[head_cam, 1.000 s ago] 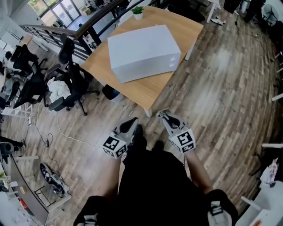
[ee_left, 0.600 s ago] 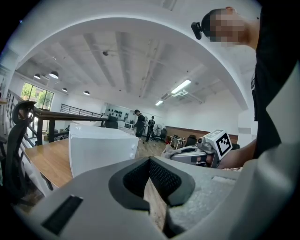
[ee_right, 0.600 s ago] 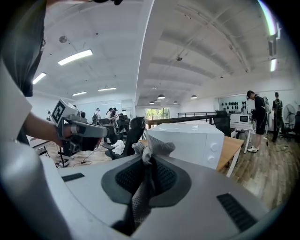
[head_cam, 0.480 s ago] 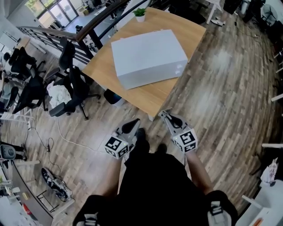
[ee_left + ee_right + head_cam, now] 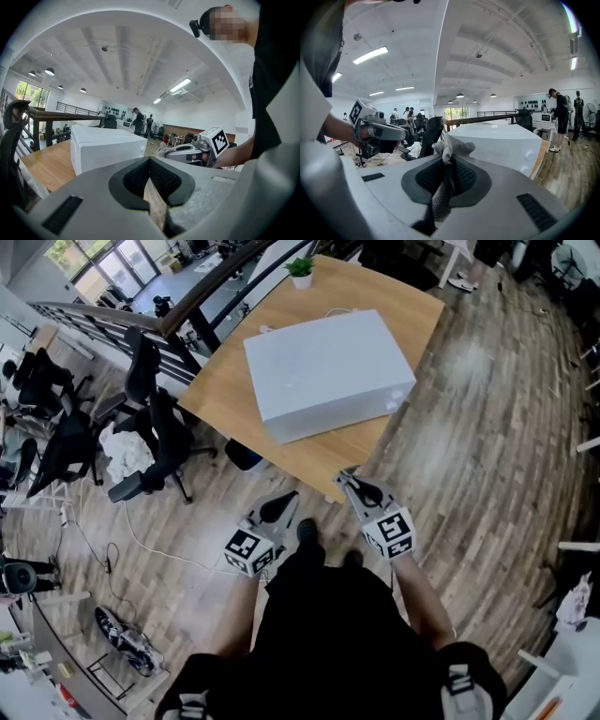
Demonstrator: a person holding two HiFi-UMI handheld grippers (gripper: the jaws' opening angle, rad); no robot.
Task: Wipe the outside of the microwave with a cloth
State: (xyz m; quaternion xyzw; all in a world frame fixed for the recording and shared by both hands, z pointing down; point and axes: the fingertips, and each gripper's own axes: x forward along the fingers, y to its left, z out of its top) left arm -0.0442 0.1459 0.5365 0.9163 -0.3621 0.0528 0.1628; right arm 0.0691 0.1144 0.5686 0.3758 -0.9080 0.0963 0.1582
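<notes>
The cloth (image 5: 449, 151) is a small grey knitted rag, pinched in the fingers (image 5: 465, 180) of the right gripper (image 5: 449, 163), with a crumpled tuft standing out past the tips. It looks soft and limp, so I'd expect it to fold and drag rather than push. A flatter wad pressed against the panel would wipe better than that loose tuft. The grip sits low on the fabric and looks firm enough.

The microwave (image 5: 328, 371) is a plain white box sitting square on the wooden tabletop (image 5: 230, 385), well ahead of both grippers and not yet touched. Its shell looks smooth, hard and probably a bit slick. It should be heavy enough to stay put under light strokes, though a hard shove on one side might slide it on the wood. Two round knobs (image 5: 529, 154) stick out on the face toward the person, and the cloth could snag there.

The left gripper (image 5: 281, 505) hangs beside the right one. Its fingers (image 5: 136, 180) are pressed together with nothing between them, and it could steady the box by its top edge.

A potted plant (image 5: 300, 268) stands at the far corner of the tabletop. Dark office chairs (image 5: 155, 418) crowd the left side, and the wooden floor (image 5: 469, 427) spreads round the person.
</notes>
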